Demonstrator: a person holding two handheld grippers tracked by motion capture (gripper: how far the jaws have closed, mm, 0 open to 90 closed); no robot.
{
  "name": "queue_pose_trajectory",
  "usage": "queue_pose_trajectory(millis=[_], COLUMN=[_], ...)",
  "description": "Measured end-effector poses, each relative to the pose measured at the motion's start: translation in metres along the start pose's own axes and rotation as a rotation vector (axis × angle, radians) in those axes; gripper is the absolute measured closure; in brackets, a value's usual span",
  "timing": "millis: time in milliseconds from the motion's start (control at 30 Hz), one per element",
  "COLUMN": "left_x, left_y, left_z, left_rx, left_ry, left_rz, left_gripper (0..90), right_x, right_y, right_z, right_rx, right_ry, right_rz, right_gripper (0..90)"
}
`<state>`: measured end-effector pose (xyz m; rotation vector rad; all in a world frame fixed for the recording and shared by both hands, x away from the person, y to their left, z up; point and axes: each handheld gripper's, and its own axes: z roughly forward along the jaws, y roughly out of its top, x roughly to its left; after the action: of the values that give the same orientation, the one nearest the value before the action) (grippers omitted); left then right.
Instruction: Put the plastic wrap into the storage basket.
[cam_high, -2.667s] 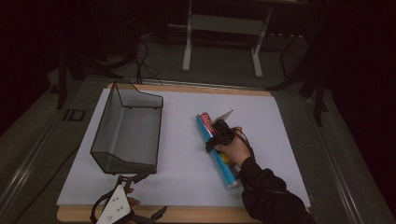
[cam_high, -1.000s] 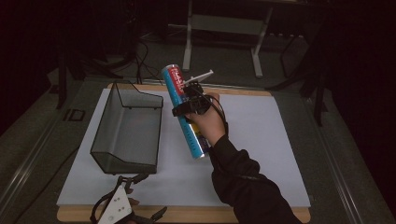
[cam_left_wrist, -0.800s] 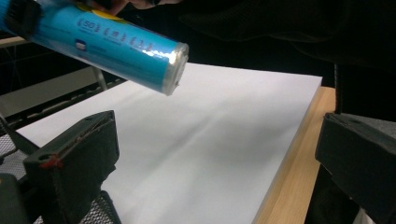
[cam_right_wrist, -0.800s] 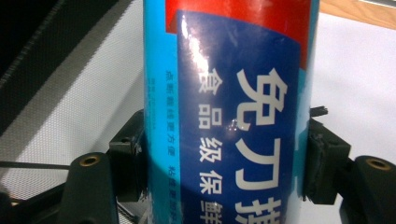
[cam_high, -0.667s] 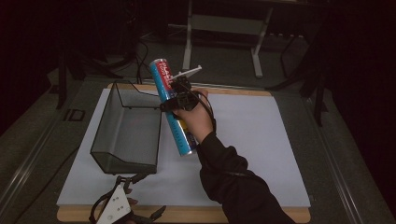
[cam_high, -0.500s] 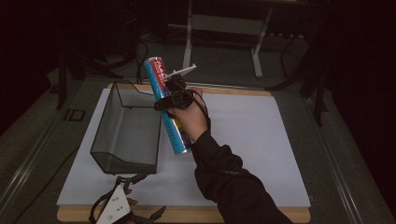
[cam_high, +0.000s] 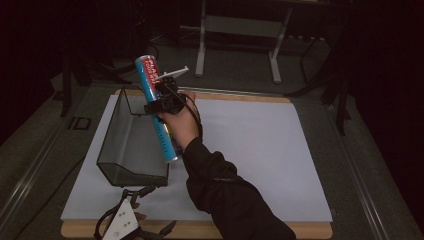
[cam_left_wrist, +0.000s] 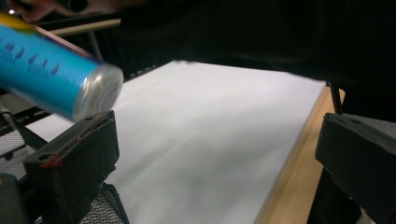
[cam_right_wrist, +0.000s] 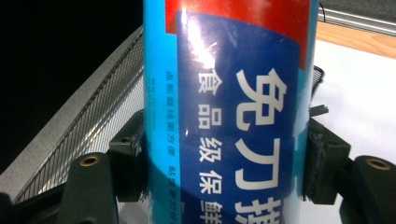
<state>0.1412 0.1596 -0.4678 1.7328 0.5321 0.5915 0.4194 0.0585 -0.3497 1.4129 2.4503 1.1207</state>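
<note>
A long blue tube (cam_high: 167, 141) with a red top and white print is tilted in the air over the right wall of a black wire-mesh basket (cam_high: 124, 142). My right gripper (cam_high: 162, 98) is shut on its middle, and a hand in a dark sleeve holds that gripper. In the right gripper view the tube (cam_right_wrist: 233, 116) stands between both pads (cam_right_wrist: 322, 158), with the basket (cam_right_wrist: 93, 121) behind it. My left gripper (cam_high: 160, 209) rests open at the table's front edge. From the left gripper (cam_left_wrist: 215, 163) the tube's silver bottom end (cam_left_wrist: 100, 91) shows at upper left, clear of the wide jaws.
A white sheet (cam_high: 260, 150) covers a wooden board (cam_high: 320, 231) on the grey table. The basket stands on the sheet's left part. Metal stand legs (cam_high: 240, 30) and cables lie on the dark floor behind the table.
The right hand lifted the tube off the middle of the sheet and carried it left and away, to above the basket's right wall. The left gripper stayed put.
</note>
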Motion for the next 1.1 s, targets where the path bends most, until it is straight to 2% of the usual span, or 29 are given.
queue_pose_trajectory(millis=[100,400,467,533,600,700,867,1100], left_x=[0.001,0.001,0.003,0.003,0.002,0.002,0.002,0.001], left_y=[0.000,0.000,-0.001,-0.001,-0.001,-0.001,0.000,0.000], left_z=[-0.002,-0.004,-0.004,-0.005,-0.005,-0.005,-0.006,-0.005], left_rx=[-0.009,-0.011,-0.012,-0.016,-0.017,-0.015,-0.019,-0.018], left_ry=[0.008,0.020,0.023,0.025,0.020,0.018,0.018,0.012], left_rz=[-0.010,-0.001,-0.014,-0.016,-0.012,-0.003,-0.007,-0.005], left_gripper=[0.5,0.5,0.5,0.5,0.5,0.4,0.5,0.5], right_x=[0.005,0.018,0.020,0.020,0.020,0.021,0.020,0.015], right_y=[0.000,-0.002,-0.003,-0.005,-0.008,-0.015,-0.023,-0.032], right_z=[0.009,0.040,0.048,0.055,0.064,0.074,0.085,0.091], right_rx=[-0.015,-0.026,-0.029,-0.025,-0.022,-0.021,-0.010,0.010], right_ry=[-0.004,-0.006,-0.018,-0.011,-0.010,-0.030,-0.071,-0.078], right_rz=[0.008,0.037,0.035,0.055,0.071,0.067,0.068,0.092], right_gripper=[31.7,31.7,31.7,31.7,31.7,31.7,31.7,31.7])
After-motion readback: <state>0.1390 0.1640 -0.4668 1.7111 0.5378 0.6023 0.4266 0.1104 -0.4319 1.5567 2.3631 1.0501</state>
